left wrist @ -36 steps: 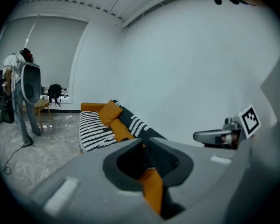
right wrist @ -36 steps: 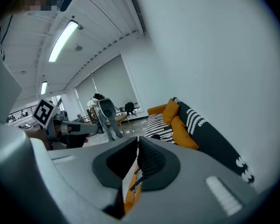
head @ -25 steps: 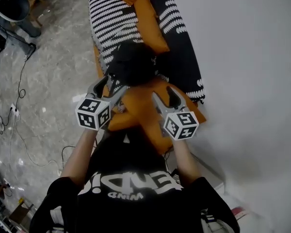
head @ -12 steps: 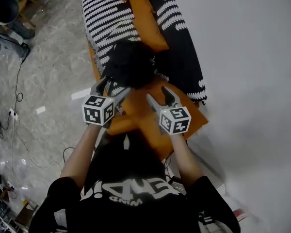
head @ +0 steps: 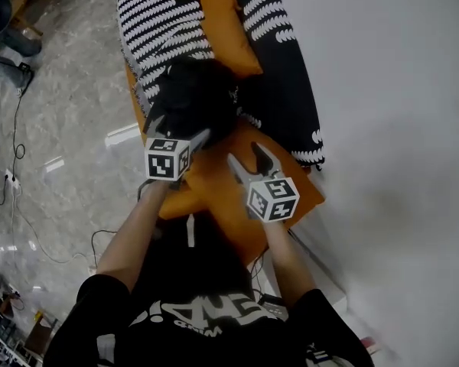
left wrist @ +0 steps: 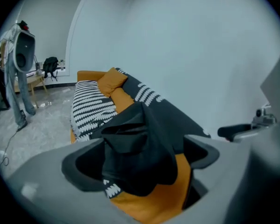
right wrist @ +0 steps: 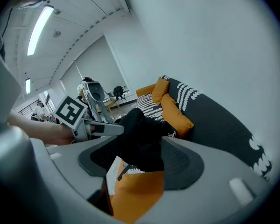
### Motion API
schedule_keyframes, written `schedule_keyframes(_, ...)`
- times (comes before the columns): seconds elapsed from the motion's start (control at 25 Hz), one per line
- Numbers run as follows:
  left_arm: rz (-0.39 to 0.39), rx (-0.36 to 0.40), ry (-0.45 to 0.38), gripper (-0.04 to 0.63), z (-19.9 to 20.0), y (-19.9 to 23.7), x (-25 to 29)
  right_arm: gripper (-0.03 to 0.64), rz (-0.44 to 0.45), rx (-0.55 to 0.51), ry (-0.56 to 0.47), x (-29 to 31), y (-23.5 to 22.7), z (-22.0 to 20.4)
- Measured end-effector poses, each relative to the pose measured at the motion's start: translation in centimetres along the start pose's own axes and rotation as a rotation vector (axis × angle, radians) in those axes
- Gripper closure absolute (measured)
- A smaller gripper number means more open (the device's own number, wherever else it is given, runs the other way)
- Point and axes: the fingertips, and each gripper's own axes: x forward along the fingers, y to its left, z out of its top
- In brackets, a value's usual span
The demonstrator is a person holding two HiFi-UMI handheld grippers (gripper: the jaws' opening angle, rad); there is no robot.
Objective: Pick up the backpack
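Observation:
A black backpack (head: pixel 193 98) lies slumped on an orange sofa (head: pixel 214 197), against a black-and-white throw. My left gripper (head: pixel 180 130) reaches its near edge, and the jaws are opening. In the left gripper view the backpack (left wrist: pixel 140 143) fills the gap of the left gripper (left wrist: pixel 142 161), but neither pad presses on it. My right gripper (head: pixel 245 153) hovers open over the orange seat, a short way before the bag on its right. In the right gripper view the backpack (right wrist: pixel 140 136) sits beyond the right gripper (right wrist: pixel 140 166), with the left gripper (right wrist: pixel 95 129) beside it.
Orange cushions (head: pixel 229 33) and the striped throw (head: pixel 153 21) run along the sofa behind the bag. A white wall (head: pixel 398 128) stands on the right. On the left is marble floor (head: pixel 53 128) with cables (head: pixel 15 151) and a chair.
Both grippers have moved forward and down toward the backpack. The left one has come up to the bag's near edge, and its jaws have spread wider.

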Motion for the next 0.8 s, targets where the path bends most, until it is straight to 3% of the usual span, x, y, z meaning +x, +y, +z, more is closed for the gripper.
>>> schedule_keyframes(0.36,0.028,-0.031,0.052,0.070,-1.3,2.0,4.8,0.334,0.008,0.016,0.071,4.2,-2.6,-2.7)
schedule_keyframes(0.56,-0.011,-0.104,0.059,0.232,-1.8,2.6,5.3,0.333,0.033,-0.007,0.162,9.4,-3.4,-6.5)
schedule_keyframes(0.8,-0.062,-0.121,0.028,0.388,-1.4,3.1,6.0,0.324,0.073,0.000,0.174,14.7,-3.7,-7.6)
